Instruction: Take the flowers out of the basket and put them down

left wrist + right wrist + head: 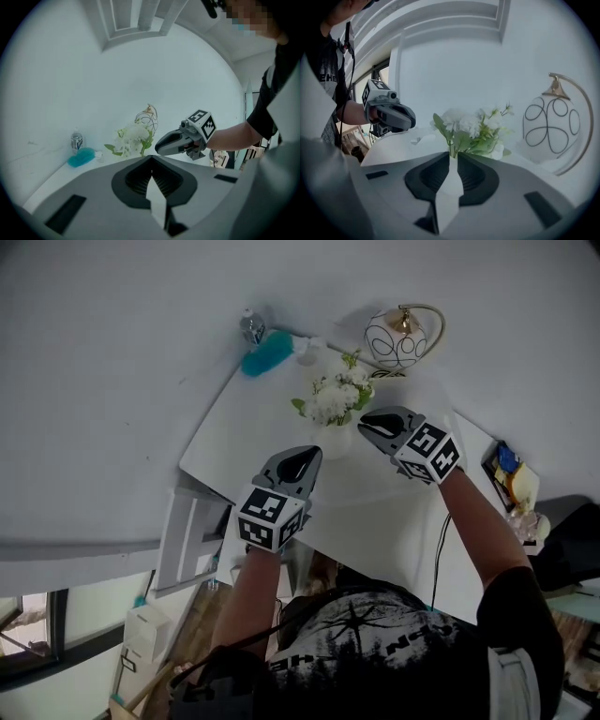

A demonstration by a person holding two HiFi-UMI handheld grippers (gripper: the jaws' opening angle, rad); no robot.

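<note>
White is taking over everything I'm looking at: white wall, white table [246,448], white blooms. I'm counting one bunch of flowers [337,397], white heads with green leaves, and it's sitting upright in one pale basket [334,440] near the back of the table, so nothing is out yet.

I'm holding two grippers up over the table, one on each side of the bunch. The left gripper [305,457] is hovering just short of the basket on the near side. Its jaws are meeting at the tips and it's carrying nothing. The right gripper [367,420] is hanging right beside the flowers, close to the leaves but not touching as far as I can tell. In its own view the jaws are sitting a thin slit apart with nothing between them, and the stems are showing just past the tips.

Other stuff I'm seeing along the back edge:
- one lamp [396,338] with a round globe and a gold arched stem, just behind the flowers
- one small water bottle [251,326] in the far left corner
- one teal fluffy thing [267,354], maybe a duster, lying right next to the bottle
</note>
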